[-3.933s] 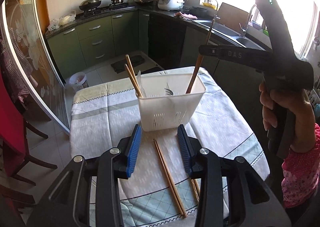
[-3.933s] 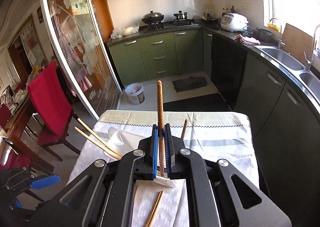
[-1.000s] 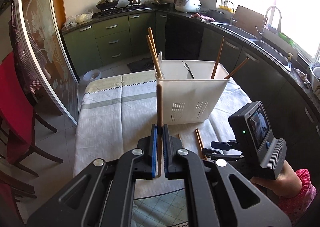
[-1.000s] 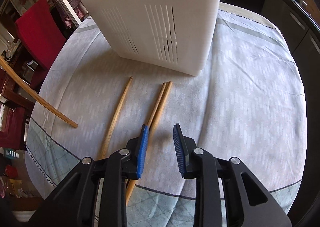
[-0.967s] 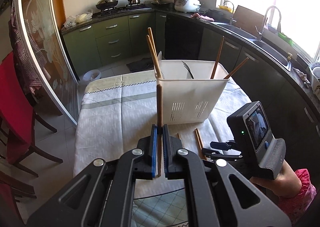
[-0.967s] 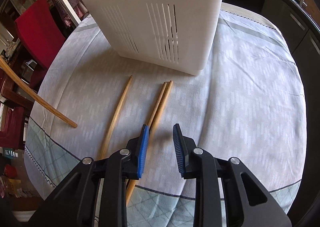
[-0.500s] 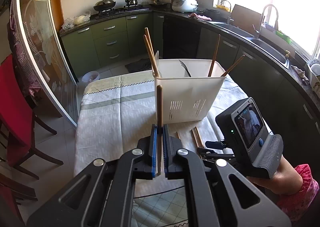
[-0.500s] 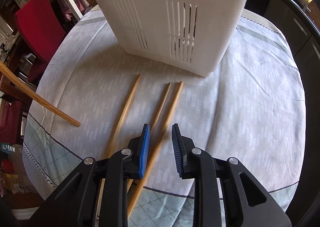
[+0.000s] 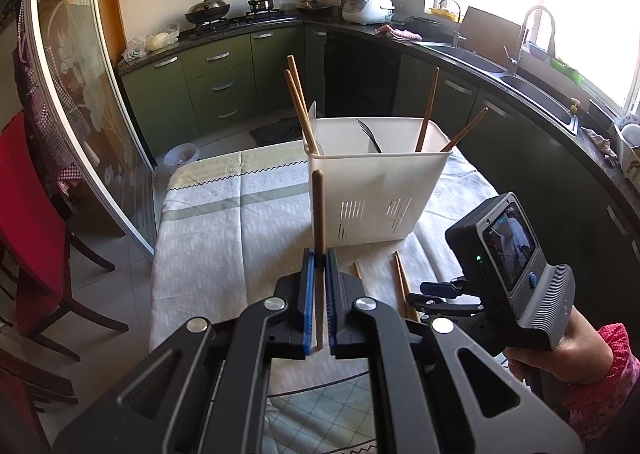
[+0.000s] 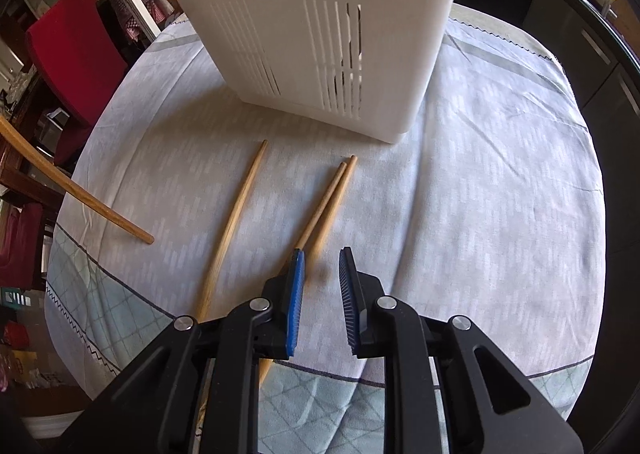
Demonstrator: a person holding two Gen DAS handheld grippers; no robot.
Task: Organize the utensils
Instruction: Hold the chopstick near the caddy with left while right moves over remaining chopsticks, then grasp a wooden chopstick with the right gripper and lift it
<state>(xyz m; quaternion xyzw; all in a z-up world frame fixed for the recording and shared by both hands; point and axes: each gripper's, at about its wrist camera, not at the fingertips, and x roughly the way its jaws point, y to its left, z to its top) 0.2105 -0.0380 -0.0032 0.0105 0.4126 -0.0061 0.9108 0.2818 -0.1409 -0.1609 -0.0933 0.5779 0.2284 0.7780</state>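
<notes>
Clothed table [image 10: 500,194]: caddy [image 10: 320,22], chopsticks [image 10: 236,210]

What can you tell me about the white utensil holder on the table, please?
The white utensil holder is an open-topped plastic box, upright on the tablecloth, with slotted vents low on its walls and an inner divider. Two light chopsticks lean out at its left end, two darker ones at its right, and a dark fork stands between. Neither gripper touches it.

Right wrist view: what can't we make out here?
- White slotted plastic utensil caddy: rim and contents cut off by the top edge.
- Pair of wooden chopsticks on the tablecloth: near ends hidden behind the open right claw, partly motion-blurred.
- Single wooden chopstick: lower end hidden by the claw body.
</notes>
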